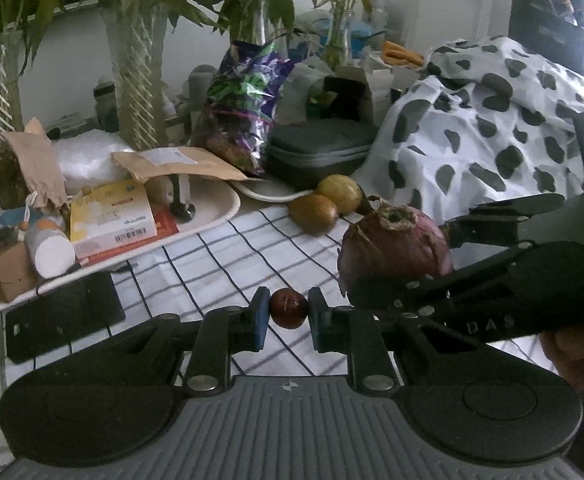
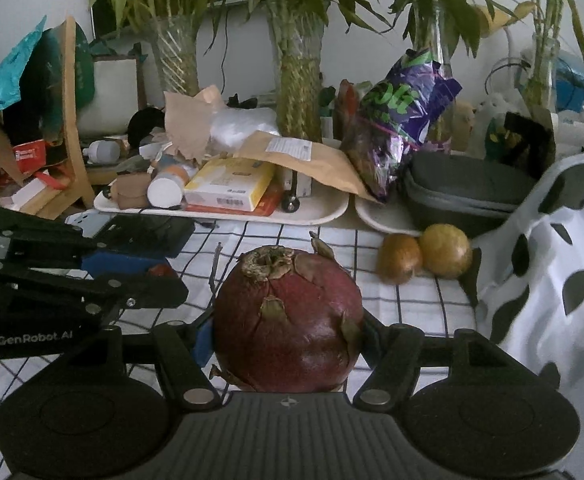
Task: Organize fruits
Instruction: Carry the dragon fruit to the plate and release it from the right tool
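Dragon fruit (image 2: 287, 320) in right hand-held gripper (image 2: 285, 344) points stem-end up.

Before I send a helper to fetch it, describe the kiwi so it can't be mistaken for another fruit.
Start at the black-spotted white cloth on the right of the checked tablecloth. At its edge, before the grey case, two round fruits touch. The kiwi is the left one: browner, duller and smaller than the yellowish fruit beside it.

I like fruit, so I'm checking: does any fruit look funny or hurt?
The big red fruit between the right jaws has dry, brown, curled flaps and a shrivelled top, so it looks old. The small fruit looks fine.
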